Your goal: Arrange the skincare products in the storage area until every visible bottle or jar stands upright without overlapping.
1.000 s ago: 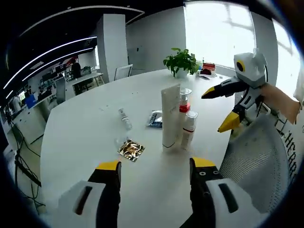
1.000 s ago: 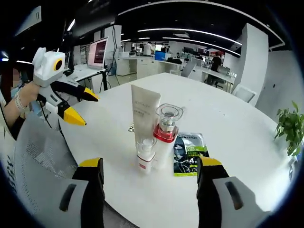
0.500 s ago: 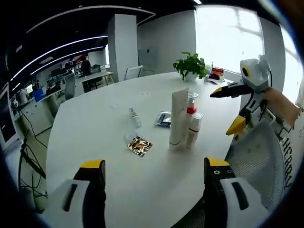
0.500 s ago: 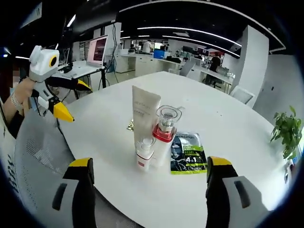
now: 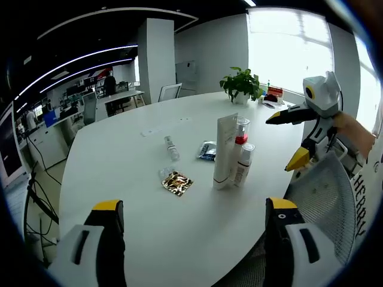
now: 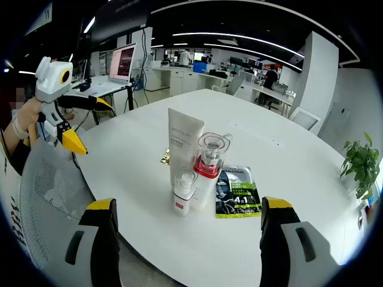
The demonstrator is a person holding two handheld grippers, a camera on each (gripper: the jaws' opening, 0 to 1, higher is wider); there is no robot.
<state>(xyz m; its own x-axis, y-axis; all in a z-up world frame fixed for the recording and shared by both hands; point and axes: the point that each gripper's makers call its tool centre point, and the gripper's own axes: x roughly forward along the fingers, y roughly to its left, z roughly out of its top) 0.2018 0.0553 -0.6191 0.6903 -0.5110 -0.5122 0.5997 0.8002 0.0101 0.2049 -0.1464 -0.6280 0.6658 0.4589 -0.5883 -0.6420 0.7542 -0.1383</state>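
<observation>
A tall white tube (image 5: 224,149), a red-collared pump bottle (image 5: 240,136) and a small white-capped bottle (image 5: 242,165) stand upright, close together, on the white table (image 5: 119,155). A small clear bottle (image 5: 172,148) lies on its side to their left. In the right gripper view the tube (image 6: 183,149), pump bottle (image 6: 208,170) and small bottle (image 6: 184,194) stand ahead of my open right gripper (image 6: 190,206). My left gripper (image 5: 194,206) is open and holds nothing, back from the table edge. Each gripper appears in the other's view, held open over a chair: right (image 5: 279,145), left (image 6: 97,128).
A gold sachet (image 5: 177,182), a blue sachet (image 5: 207,149) and a small clear cap (image 5: 164,172) lie flat near the bottles. A dark green sachet (image 6: 236,194) lies beside the pump bottle. A potted plant (image 5: 242,84) stands at the far edge. A grey mesh chair back (image 5: 323,197) is close by.
Both grippers have drawn back from the table, so the bottles look smaller. The jaws of each stand wider apart than a second ago. The products have not moved.
</observation>
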